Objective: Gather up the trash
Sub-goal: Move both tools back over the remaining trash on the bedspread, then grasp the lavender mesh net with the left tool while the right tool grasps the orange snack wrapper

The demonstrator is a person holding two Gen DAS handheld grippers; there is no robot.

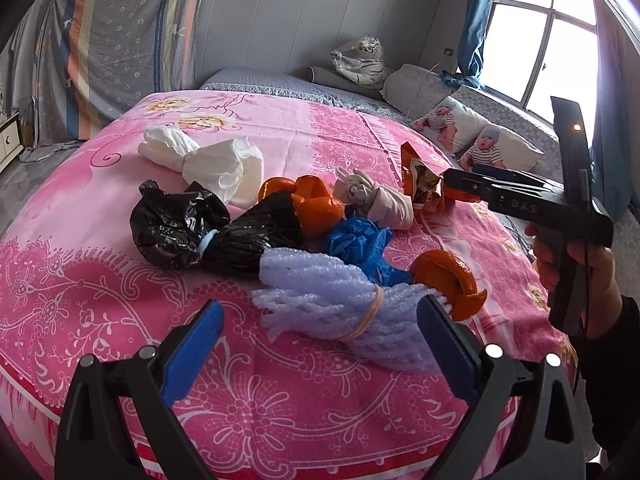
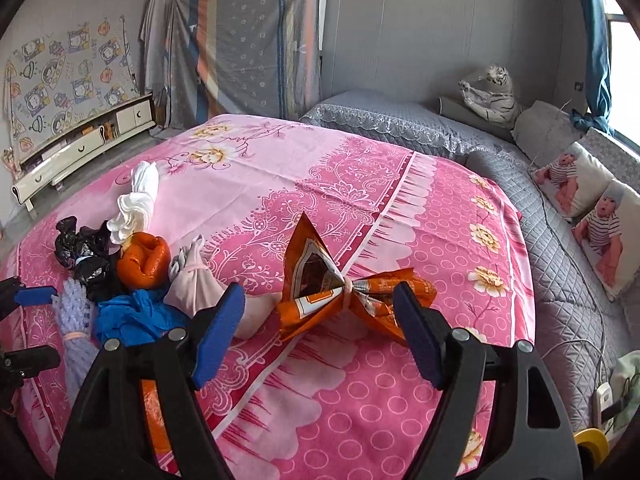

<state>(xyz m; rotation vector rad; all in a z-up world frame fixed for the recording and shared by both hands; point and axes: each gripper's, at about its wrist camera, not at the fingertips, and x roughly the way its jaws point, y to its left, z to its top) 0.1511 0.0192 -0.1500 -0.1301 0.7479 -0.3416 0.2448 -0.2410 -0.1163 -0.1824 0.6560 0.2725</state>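
Up close, the left gripper (image 1: 320, 320) is seen with its blue pads (image 1: 196, 344) spread wide and nothing held, poised over a lavender foam fruit net (image 1: 320, 300) tied with a rubber band; the net's near end is partly covered by the right-hand pad. The right gripper (image 2: 320, 308) is likewise spread wide, its pads flanking an orange snack wrapper (image 2: 320, 284) cinched at the middle, which lies on the pink floral bedspread (image 2: 360, 400). Whether the pads are touching the wrapper cannot be told from the right wrist view; from the left wrist view the right gripper (image 1: 452, 188) is seen side-on at the wrapper (image 1: 420, 180), the gap between its fingers not being shown. The letters "DAS" can be read on that gripper's body; printing on the wrapper is too crumpled to be read.

Beyond the net, the trash is heaped together: a blue plastic bag (image 1: 360, 244), a tied black bag (image 1: 208, 232), orange peel (image 1: 316, 204) with another piece (image 1: 452, 280) near the net, a beige knotted bundle (image 1: 376, 196) and white crumpled tissue (image 1: 208, 160). Several pieces are overlapped, so their full outlines are hidden.

Bare bedspread is left open ahead of the wrapper and toward the far edge. Grey quilted bedding (image 2: 560, 300), baby-print pillows (image 2: 592, 208) and a plush tiger (image 2: 492, 92) are ranged along the wall side, well apart from the heap.
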